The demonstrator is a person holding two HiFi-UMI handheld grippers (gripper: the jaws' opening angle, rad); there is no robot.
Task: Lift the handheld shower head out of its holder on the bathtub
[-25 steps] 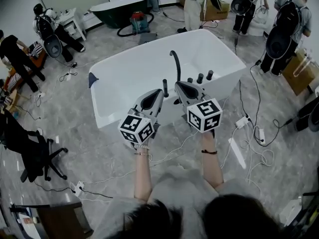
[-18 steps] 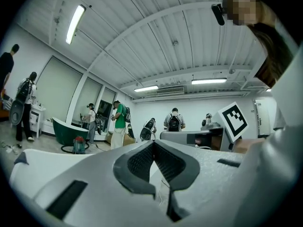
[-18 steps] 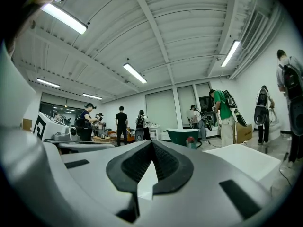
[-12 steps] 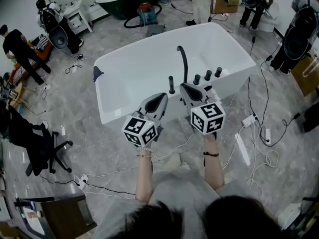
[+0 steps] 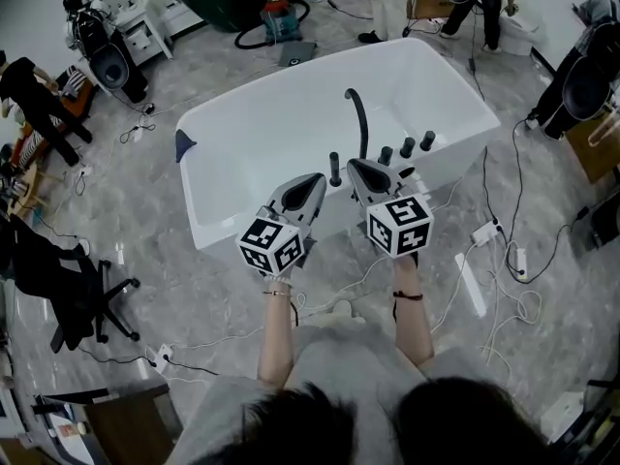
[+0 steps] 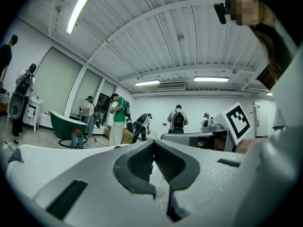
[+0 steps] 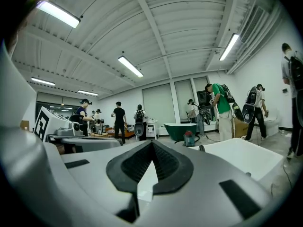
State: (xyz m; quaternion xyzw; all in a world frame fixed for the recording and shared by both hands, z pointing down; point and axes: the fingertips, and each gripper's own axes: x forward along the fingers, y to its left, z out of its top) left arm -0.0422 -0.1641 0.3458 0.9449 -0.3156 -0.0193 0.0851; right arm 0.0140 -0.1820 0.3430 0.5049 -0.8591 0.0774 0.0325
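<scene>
Standing before the white bathtub (image 5: 225, 116), with left gripper (image 5: 312, 184) and right gripper (image 5: 360, 170) held side by side, roughly level, noses toward the near rim; probably lining up for the reach. Handheld shower head (image 5: 335, 169) upright in its holder on that rim, just left of the curved black faucet spout (image 5: 359, 119), between the two gripper tips in the head view, untouched. Left pads (image 6: 137, 161) pressed together at the tips, nothing between. Right pads (image 7: 165, 163) likewise closed, empty. Must open before any grasp.
</scene>
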